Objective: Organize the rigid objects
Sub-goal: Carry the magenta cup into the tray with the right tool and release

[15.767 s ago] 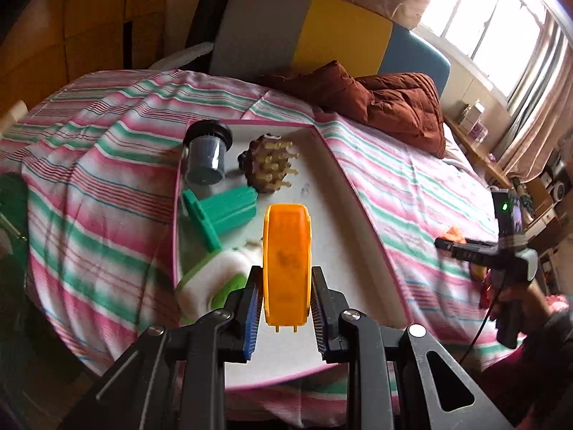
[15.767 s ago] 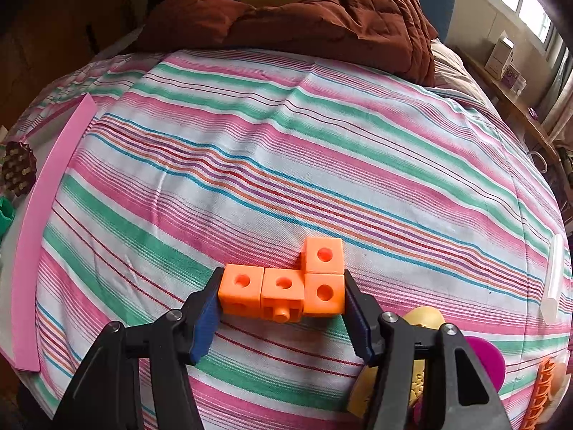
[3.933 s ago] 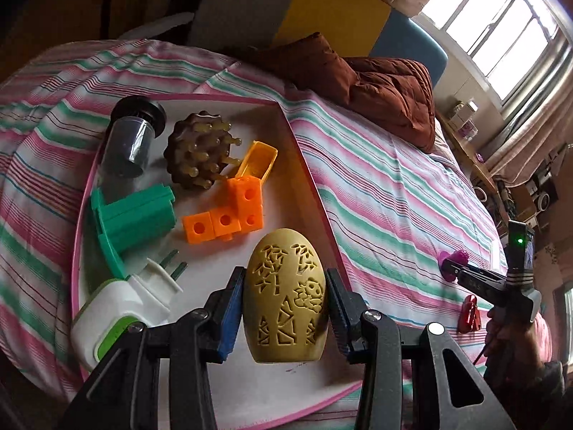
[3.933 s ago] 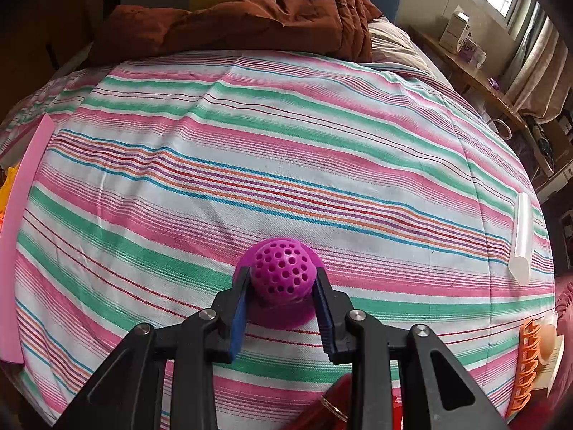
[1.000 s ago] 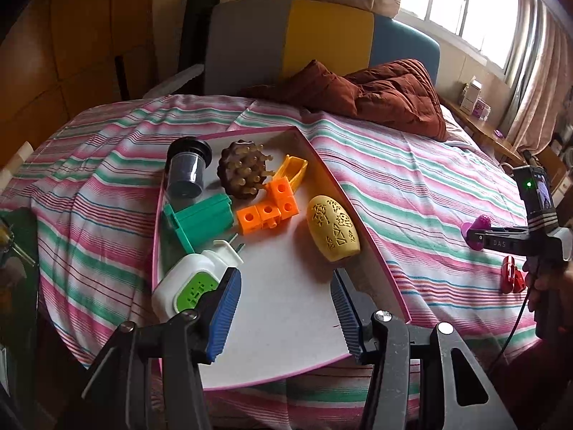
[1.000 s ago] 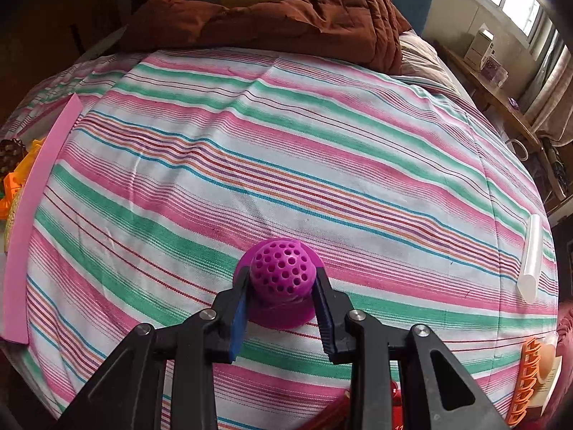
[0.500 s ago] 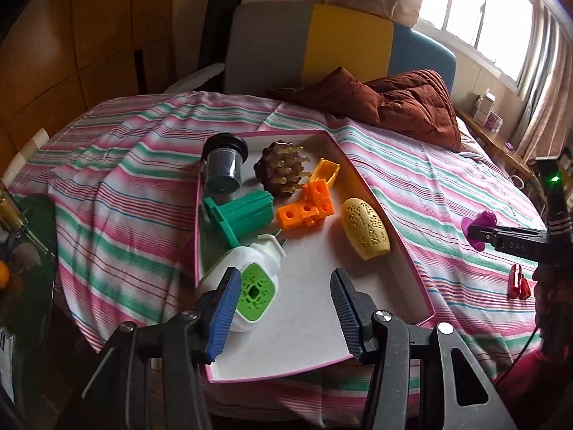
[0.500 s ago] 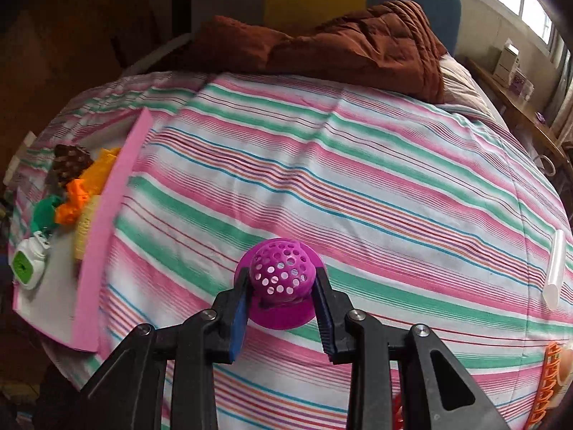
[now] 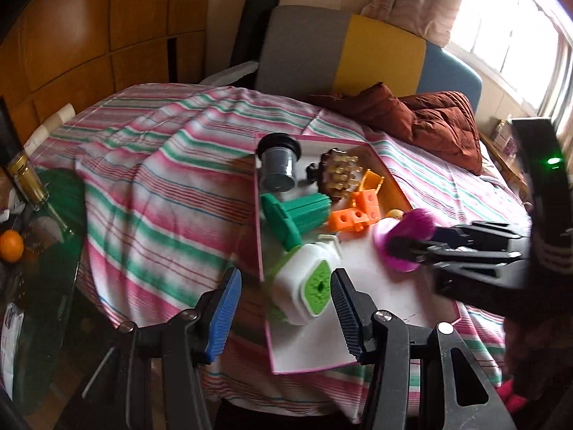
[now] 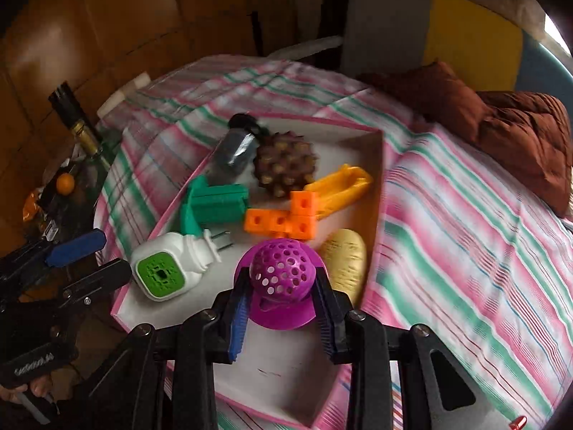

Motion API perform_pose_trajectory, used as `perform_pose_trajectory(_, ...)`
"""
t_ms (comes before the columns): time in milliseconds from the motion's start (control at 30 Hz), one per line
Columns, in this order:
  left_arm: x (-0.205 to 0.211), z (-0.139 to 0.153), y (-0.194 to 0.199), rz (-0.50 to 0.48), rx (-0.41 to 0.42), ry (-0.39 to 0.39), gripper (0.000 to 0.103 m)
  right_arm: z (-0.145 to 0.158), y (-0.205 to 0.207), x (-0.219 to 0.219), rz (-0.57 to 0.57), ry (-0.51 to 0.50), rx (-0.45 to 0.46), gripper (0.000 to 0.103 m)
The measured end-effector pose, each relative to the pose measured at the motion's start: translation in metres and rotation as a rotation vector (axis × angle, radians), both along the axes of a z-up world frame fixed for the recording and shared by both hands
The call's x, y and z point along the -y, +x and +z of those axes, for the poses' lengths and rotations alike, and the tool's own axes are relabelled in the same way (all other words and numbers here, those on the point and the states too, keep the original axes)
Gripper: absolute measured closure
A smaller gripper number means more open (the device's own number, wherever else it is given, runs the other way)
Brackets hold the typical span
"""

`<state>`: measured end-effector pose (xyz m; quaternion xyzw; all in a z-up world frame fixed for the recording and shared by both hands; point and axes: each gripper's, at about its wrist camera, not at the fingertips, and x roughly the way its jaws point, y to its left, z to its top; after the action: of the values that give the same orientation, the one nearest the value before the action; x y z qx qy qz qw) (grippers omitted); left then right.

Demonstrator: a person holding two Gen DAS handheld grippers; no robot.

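Seven objects crowded the far half of the pink-rimmed tray (image 10: pixel 379 165), leaving its near floor bare. Over that floor the right gripper (image 10: pixel 281 317) clamped the purple strainer (image 10: pixel 283 276), beside the egg (image 10: pixel 345 261). Left gripper (image 9: pixel 283 308) hung wide apart, empty, off the tray's left edge.

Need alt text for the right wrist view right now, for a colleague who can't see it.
The right gripper holds a purple perforated dome over a pink-rimmed tray on a striped bedspread. The tray holds orange cubes, a green block and a white plug.

Yellow egg (image 9: pixel 394 212) mostly hidden (behind purple strainer (image 9: pixel 404 236)).
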<state>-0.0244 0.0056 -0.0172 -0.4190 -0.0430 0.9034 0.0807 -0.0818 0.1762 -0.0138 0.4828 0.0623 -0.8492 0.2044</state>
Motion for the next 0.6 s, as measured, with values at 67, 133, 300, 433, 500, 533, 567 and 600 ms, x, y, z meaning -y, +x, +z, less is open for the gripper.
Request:
perform_pose_trajectory(67, 0.004, -0.001, -0.001, 0.008, 0.005, 0.001, 0.05, -0.011, -0.007, 0.013, 0.022, 0.027, 0.017, 0.07)
perform_pose_trajectory(133, 0.006, -0.003, -0.001, 0.014, 0.011, 0.006, 0.05, -0.021, -0.015, 0.021, 0.024, 0.053, 0.038, 0.07)
perform_pose_trajectory(300, 0.009, -0.006, -0.003, 0.014, 0.017, 0.009, 0.05, -0.036, -0.031, 0.023, -0.019, 0.083, 0.03, 0.07)
perform_pose_trajectory(433, 0.009, -0.007, -0.003, 0.012, 0.015, 0.004, 0.05, -0.038, -0.032, 0.025, -0.023, 0.089, 0.031, 0.066)
perform_pose_trajectory(500, 0.009, -0.006, -0.003, 0.013, 0.012, 0.003, 0.05, -0.036, -0.033, 0.024, -0.021, 0.083, 0.031, 0.062)
perform_pose_trajectory(533, 0.009, -0.006, -0.003, 0.015, 0.011, 0.002, 0.05, -0.035, -0.031, 0.024, -0.022, 0.081, 0.026, 0.06)
perform_pose_trajectory(567, 0.009, -0.006, -0.002, 0.016, 0.01, 0.001, 0.05, -0.033, -0.029, 0.023, -0.021, 0.076, 0.018, 0.06)
perform_pose_trajectory(600, 0.009, -0.005, -0.002, 0.017, 0.008, 0.0, 0.05, -0.031, -0.027, 0.021, -0.021, 0.069, 0.01, 0.06)
